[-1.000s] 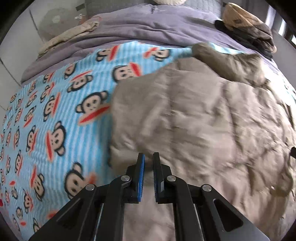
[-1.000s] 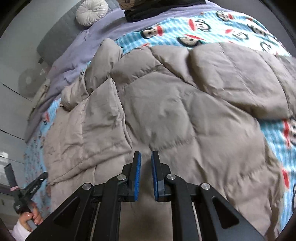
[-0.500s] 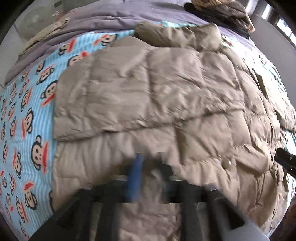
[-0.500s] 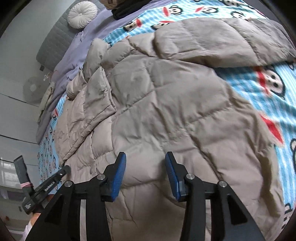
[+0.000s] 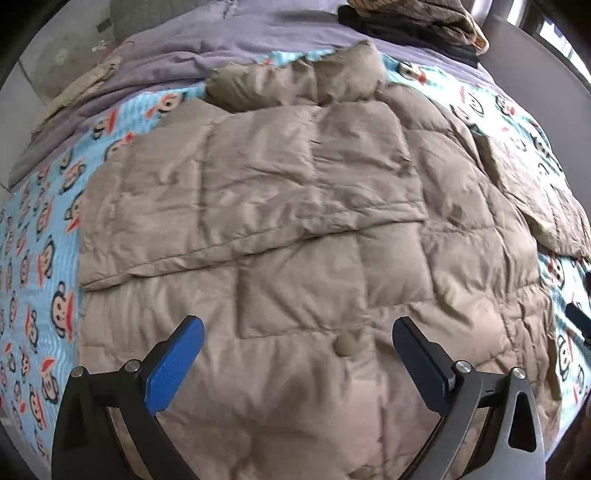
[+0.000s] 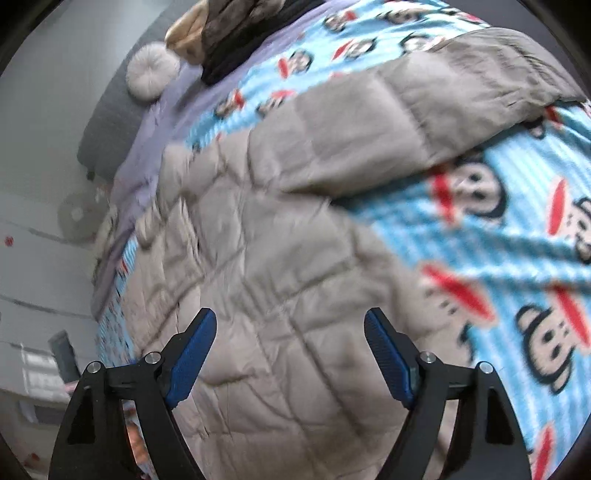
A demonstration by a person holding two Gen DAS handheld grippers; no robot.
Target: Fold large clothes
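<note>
Both tongs wide and empty: left gripper point(image 5: 297, 350) has just been opening, nothing between its blue pads, only the beige puffer jacket point(image 5: 314, 206) lying below and ahead of it; right gripper point(image 6: 290, 349) has likewise just been opening, nothing clamped, jacket fabric under the gap. The jacket lies spread on the monkey-print blanket point(image 5: 40, 258), directly under and ahead of both tongs; one sleeve point(image 5: 251, 206) is folded across the body just ahead of the left gripper, the other sleeve point(image 6: 424, 110) sticks out ahead and to the right of the right gripper, unfolded. A snap button point(image 5: 346, 345) sits between the left pads, not touched. Risks, as judgement: the puffy fill looks springy, so the folded sleeve could creep open once nothing holds it; slick shell fabric may slip from a shallow pinch; a pinch that takes only the top layer would drag it and spoil the fold; grabbing too deep could catch the blanket along with the jacket. Right view is blurred, so the exact hem edge is hard to place. Containers: none in view; the dark clothes pile point(image 5: 413, 26) far ahead of the left gripper sits loose on the lilac sheet point(image 5: 221, 48), in nothing.
</note>
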